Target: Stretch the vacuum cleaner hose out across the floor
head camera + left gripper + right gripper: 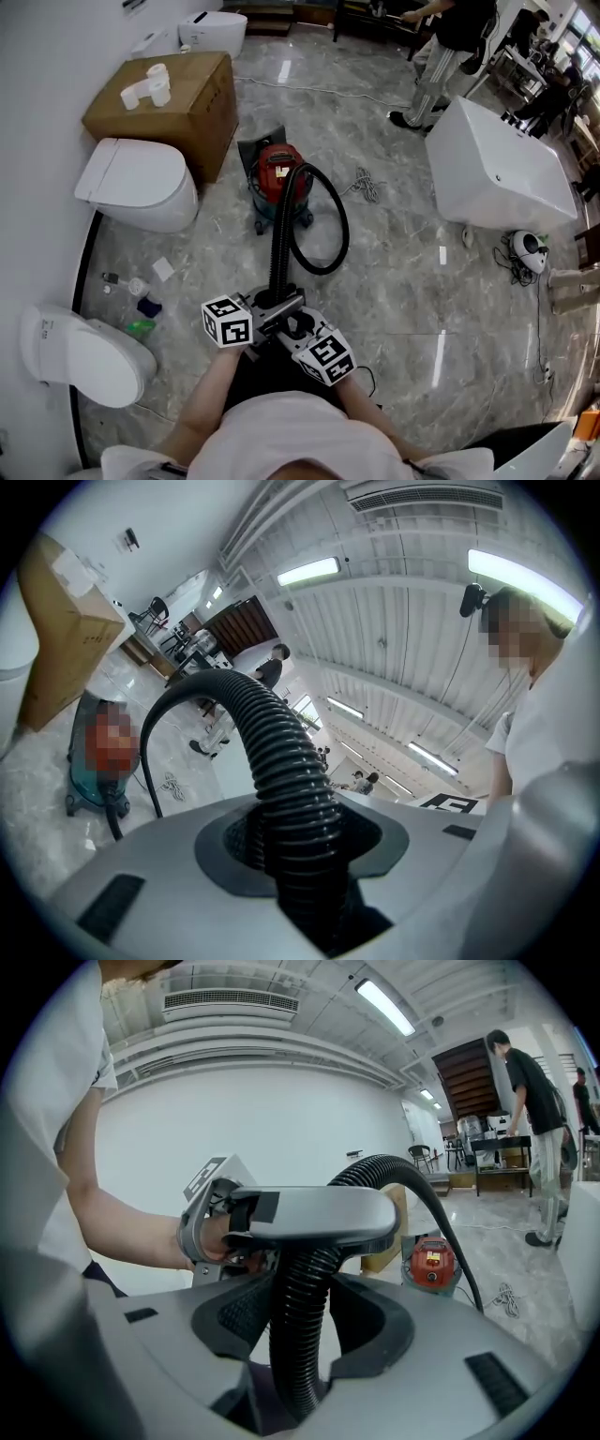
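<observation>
Hose (280, 234): ran looped from the red vacuum cleaner (279, 180) on the floor (403, 281) up to both grippers.
Left gripper (274, 302): jaws clamped on the hose.
Right gripper (298, 324): jaws clamped on it too, just beside.
Cardboard box (192, 108): closed, toilet rolls (150, 86) on top.

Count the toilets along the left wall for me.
3: one toilet beside the cardboard box, one at bottom left, one beyond the box; a white shape beside it may be another.

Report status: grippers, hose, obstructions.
Left gripper, right gripper both shut on hose. Hose loops back to vacuum cleaner, not yet stretched. Toilet left, bathtub right.
</observation>
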Tool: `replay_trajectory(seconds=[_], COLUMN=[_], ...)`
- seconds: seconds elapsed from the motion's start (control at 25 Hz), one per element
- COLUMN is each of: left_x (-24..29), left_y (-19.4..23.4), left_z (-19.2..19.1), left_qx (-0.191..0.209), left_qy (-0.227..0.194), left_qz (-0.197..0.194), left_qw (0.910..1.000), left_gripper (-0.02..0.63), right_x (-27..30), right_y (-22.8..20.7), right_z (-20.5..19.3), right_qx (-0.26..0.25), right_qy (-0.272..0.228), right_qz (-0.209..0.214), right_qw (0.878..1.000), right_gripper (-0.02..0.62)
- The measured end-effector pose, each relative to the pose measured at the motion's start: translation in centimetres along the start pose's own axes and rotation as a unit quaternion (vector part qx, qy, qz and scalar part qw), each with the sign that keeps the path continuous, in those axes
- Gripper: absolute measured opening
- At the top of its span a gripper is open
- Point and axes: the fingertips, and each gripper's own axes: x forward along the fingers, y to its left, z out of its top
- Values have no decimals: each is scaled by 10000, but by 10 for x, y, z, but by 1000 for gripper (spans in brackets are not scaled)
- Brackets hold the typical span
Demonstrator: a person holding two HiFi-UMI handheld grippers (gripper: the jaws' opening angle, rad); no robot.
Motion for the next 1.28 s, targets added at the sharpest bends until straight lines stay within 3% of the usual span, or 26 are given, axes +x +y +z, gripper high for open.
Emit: replay_trajectory(seconds=[0.48,1.0,1.28], left_x=[-15,-130,-166], left_y=[-21,-82,-111], left_z=[-7,-74,-117], left_qx=[9,-123,-268], left_qy=[-64,-306,-347], left_qz=[-70,59,-110], left_qw=[10000,9994,9990], left_gripper=[161,161,161], right_x=[-9,-14,-26], right_y=[23,166,218], right_z=[-1,-46,-78], right_qx=[-81,-149,-156], right_qy=[6,139,257], right_qz=[-17,248,144], right_qw=[10000,9995,9994], right_gripper=[190,190,190])
